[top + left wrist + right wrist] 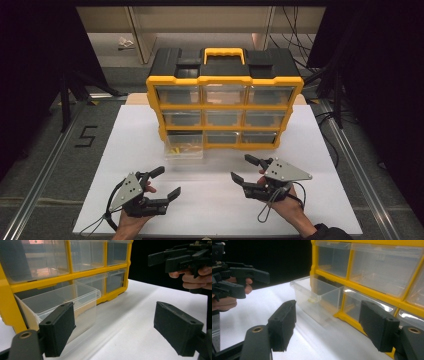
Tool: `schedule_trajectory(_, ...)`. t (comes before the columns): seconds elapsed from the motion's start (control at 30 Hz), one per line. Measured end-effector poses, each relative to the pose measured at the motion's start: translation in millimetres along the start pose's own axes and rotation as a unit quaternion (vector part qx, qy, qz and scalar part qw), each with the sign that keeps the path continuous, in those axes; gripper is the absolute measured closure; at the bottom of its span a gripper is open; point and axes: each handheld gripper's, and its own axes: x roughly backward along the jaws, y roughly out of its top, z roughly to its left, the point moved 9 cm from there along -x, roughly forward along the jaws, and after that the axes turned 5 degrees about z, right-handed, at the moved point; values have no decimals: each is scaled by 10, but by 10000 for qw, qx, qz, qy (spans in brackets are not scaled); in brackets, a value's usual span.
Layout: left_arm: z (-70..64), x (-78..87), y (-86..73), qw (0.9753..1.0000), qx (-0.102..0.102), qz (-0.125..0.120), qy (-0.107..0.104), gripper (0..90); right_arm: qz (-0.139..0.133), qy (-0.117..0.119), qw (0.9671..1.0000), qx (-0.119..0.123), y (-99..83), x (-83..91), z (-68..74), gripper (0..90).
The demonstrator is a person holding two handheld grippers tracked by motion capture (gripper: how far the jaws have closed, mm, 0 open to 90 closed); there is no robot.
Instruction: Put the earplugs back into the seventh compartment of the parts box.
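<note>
The clear plastic drawer juts from the bottom-left slot of the yellow-framed organiser cabinet, long axis toward the person. Both grippers stand spread and empty; the left gripper is nearer the drawer than the right gripper.

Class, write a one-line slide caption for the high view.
Two open grippers wait before a yellow organizer with its bottom-left drawer pulled out.
</note>
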Motion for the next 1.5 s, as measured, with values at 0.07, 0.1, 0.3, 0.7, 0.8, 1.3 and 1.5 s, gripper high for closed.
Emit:
schedule_trajectory(0.07,0,0,0,10000,-8,-3,-5,168,-28,-20,10000,7,-14,22,4,306)
schedule_trajectory(0.1,0,0,-1,10000,-5,0,-10,168,-50,-30,10000,10,-20,35,4,305)
schedule_trajectory(0.3,-2,4,1,10000,10,-17,-16,167,-72,-101,9999,-37,-95,105,-5,300)
schedule_trajectory(0.7,-6,15,0,10000,-3,-38,-15,164,-230,-187,9994,-155,-156,246,-15,294)
schedule_trajectory(0.8,-9,13,-1,10000,-10,-36,-19,163,-231,-210,9994,-138,-179,276,-2,294)
schedule_trajectory(1.3,-11,6,-4,10000,-24,-31,-23,163,-210,-330,9991,-186,-324,391,6,271)
schedule_trajectory(1.5,-10,2,-10,10000,-15,-15,-23,163,-204,-316,9991,-176,-334,380,10,267)
